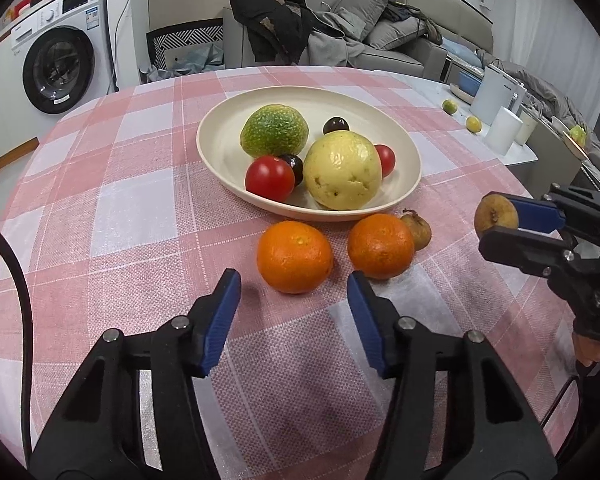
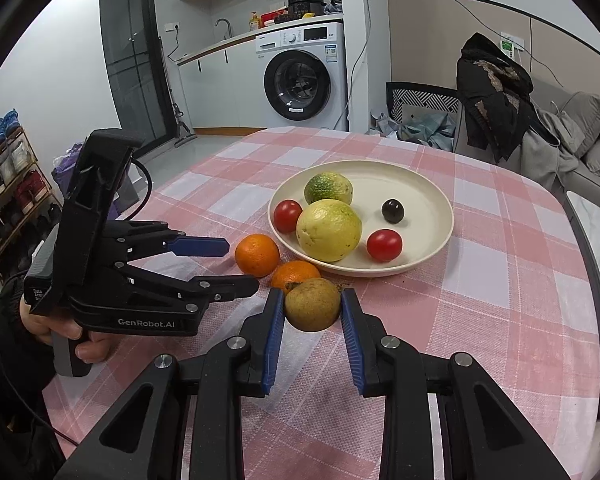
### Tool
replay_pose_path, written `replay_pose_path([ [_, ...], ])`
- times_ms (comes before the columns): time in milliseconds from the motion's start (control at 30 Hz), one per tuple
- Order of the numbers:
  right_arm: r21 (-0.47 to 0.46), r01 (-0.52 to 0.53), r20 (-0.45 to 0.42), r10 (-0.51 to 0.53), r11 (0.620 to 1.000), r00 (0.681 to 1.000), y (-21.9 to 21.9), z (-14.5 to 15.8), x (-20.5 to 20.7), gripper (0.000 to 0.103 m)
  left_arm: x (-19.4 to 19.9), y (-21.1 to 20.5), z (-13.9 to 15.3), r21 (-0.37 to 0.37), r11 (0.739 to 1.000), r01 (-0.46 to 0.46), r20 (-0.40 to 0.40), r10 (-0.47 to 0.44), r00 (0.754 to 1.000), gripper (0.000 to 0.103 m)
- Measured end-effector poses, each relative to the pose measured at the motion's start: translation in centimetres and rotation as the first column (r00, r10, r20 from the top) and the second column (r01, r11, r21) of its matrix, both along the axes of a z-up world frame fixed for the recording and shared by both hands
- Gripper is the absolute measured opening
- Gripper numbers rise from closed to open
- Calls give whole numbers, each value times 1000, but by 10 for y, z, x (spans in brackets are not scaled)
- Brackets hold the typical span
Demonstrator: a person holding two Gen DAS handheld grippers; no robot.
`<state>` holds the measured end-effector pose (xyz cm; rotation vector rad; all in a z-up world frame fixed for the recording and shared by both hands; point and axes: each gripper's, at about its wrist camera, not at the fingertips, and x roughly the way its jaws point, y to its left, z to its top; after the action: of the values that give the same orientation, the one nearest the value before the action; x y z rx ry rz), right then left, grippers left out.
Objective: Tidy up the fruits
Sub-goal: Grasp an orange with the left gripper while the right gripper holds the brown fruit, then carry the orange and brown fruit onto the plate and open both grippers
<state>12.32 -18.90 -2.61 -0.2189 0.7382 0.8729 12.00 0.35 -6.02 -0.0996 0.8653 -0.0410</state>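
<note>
My left gripper [image 1: 294, 280] is open, its blue pads either side of the near orange [image 1: 295, 256] without touching it; from the right wrist it appears as the left gripper [image 2: 242, 266] beside that orange [image 2: 257, 255]. A second orange [image 1: 380, 246] and a small brown fruit [image 1: 418, 230] lie by the cream plate [image 1: 220, 128]. The plate holds a green fruit [image 1: 274, 130], a yellow fruit [image 1: 342, 170], two tomatoes and two dark berries. My right gripper [image 2: 313, 294] is shut on another brown fruit [image 2: 313, 308], held above the cloth at the right [image 1: 496, 216].
The round table wears a pink checked cloth [image 1: 140, 200]. A white side table at the far right carries two small limes [image 1: 473, 124] and white cups [image 1: 502, 130]. Beyond the table's edge stand a washing machine [image 2: 300, 80] and a sofa with clothes [image 1: 276, 20].
</note>
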Motion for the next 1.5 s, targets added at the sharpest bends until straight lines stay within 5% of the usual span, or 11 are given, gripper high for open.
replay_pose_path([
  [367,-5,4,-5,-4,1000,1000,0,-2,4,29,11,2,-2,-8,1000,14,-11,-14,1000,36],
  [1500,7,25,-4,-25,1000,1000,-7,-1,11,29,18,2,-2,-24,999,26,0,-26,1000,36],
])
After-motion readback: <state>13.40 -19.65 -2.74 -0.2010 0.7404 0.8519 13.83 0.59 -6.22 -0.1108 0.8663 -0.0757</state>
